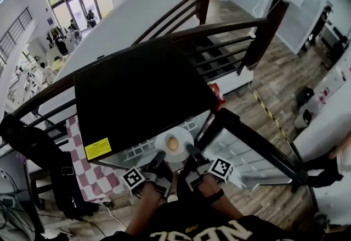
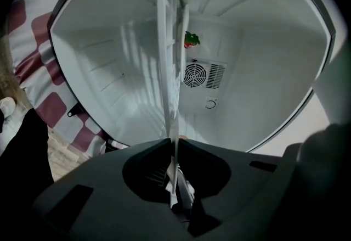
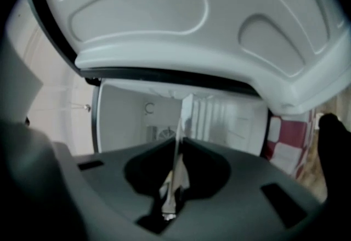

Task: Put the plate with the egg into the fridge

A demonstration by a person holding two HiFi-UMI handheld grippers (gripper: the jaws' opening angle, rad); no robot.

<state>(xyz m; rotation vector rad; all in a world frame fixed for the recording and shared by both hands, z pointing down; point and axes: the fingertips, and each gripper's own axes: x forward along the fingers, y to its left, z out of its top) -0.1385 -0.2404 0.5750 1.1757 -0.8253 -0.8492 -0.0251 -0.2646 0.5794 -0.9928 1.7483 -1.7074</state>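
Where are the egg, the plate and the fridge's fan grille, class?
egg [image 1: 172, 143]: head view, its middle.
plate [image 1: 160, 140]: head view, bare left rim.
fan grille [image 2: 196, 75]: left gripper view, its round centre.

A red and white checked cloth [image 1: 90, 174] hangs down low. A black bag [image 1: 24, 138] sits just left of the cloth. A dark railing [image 1: 219, 28] runs above the cloth, and brown wooden floor [image 1: 274, 80] lies far to its right.
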